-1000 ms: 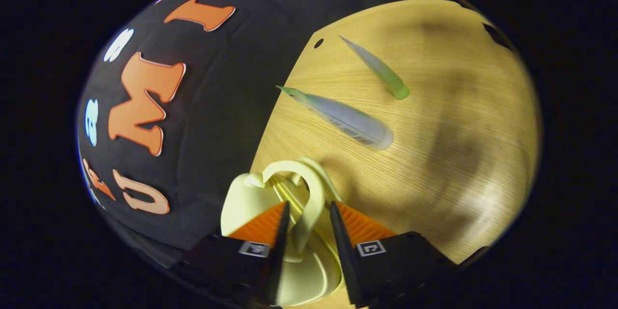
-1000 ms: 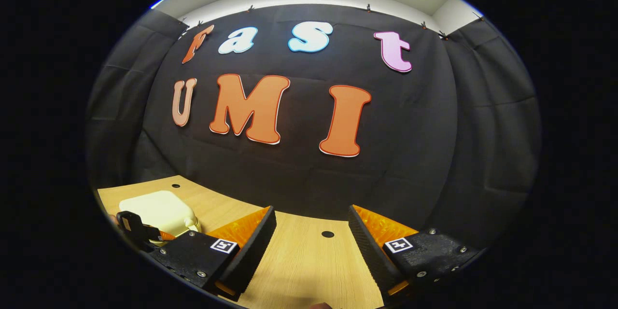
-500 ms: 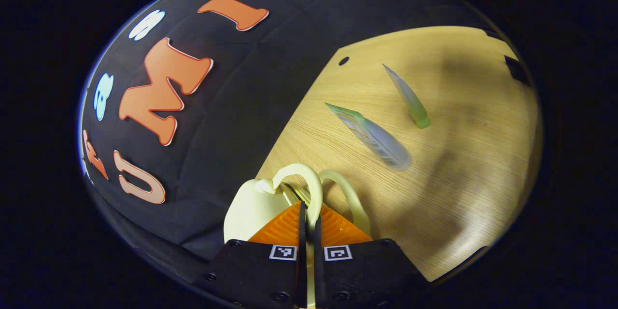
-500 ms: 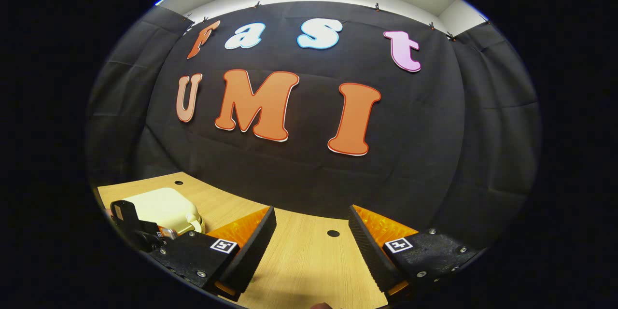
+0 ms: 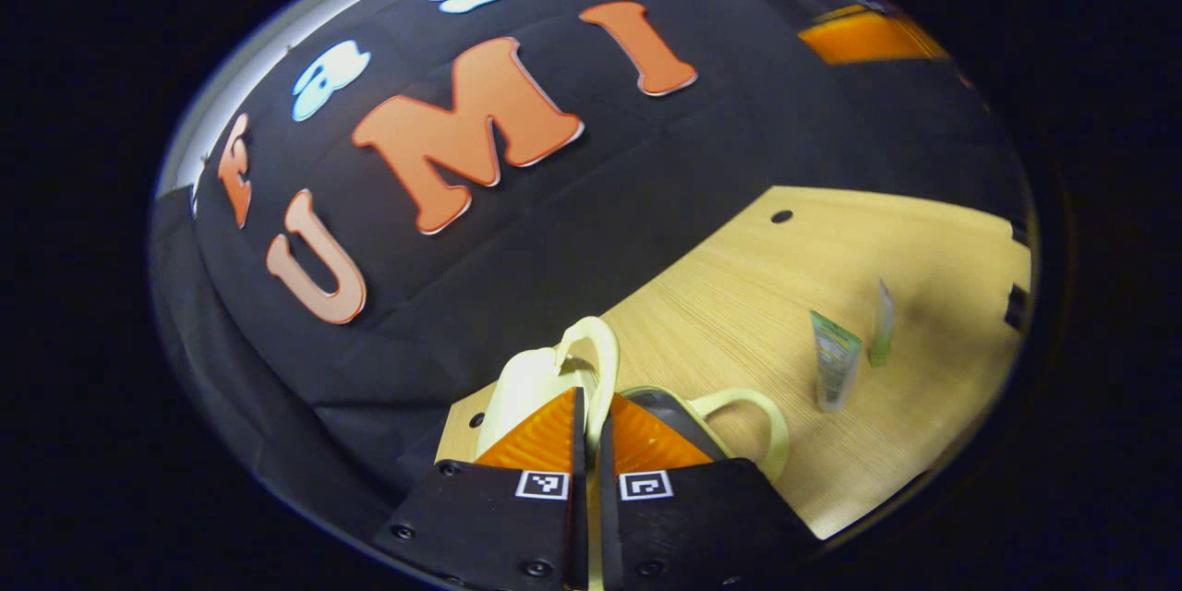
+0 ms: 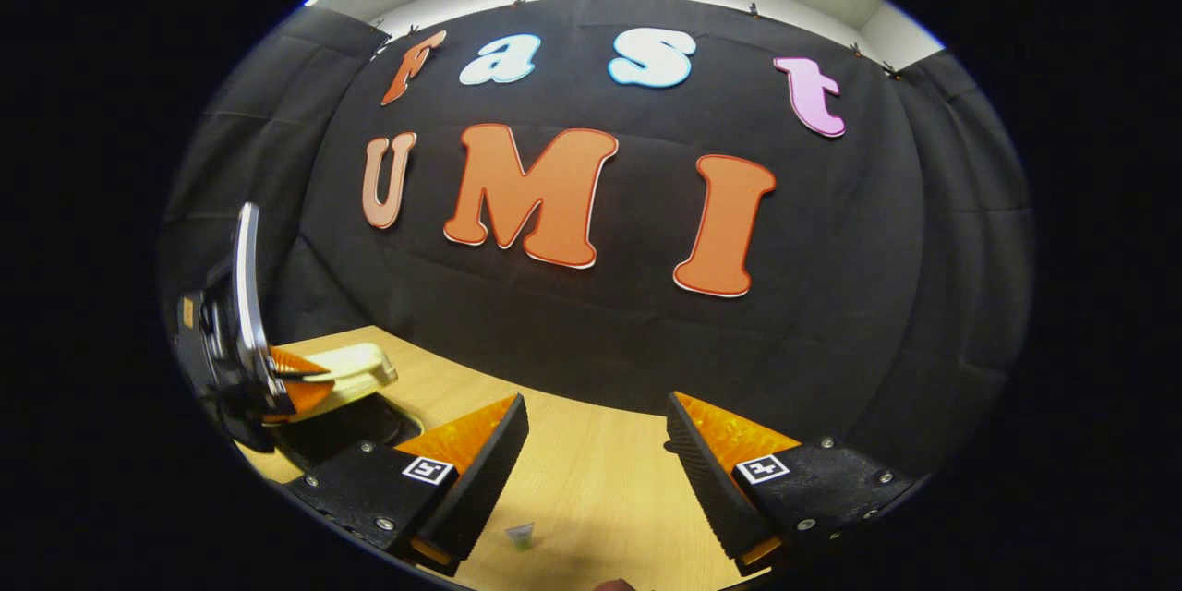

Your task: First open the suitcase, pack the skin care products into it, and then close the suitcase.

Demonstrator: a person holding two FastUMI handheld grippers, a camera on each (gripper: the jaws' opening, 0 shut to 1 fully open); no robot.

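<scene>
The left gripper (image 5: 585, 406) clenches one handle of the pale yellow plastic suitcase (image 5: 531, 383), its lid partly raised; it should lift in a steady arc toward 12 o'clock; the right gripper (image 6: 591, 443) waits released.

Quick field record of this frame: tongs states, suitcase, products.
left tongs: shut on the suitcase's upper handle, lid half raised
right tongs: open, holding nothing, above the table
suitcase: pale yellow, partly open; lower handle free
larger tube: lying on the table, outside the suitcase
smaller tube: on the table beside the larger tube
packing: not yet begun
</scene>
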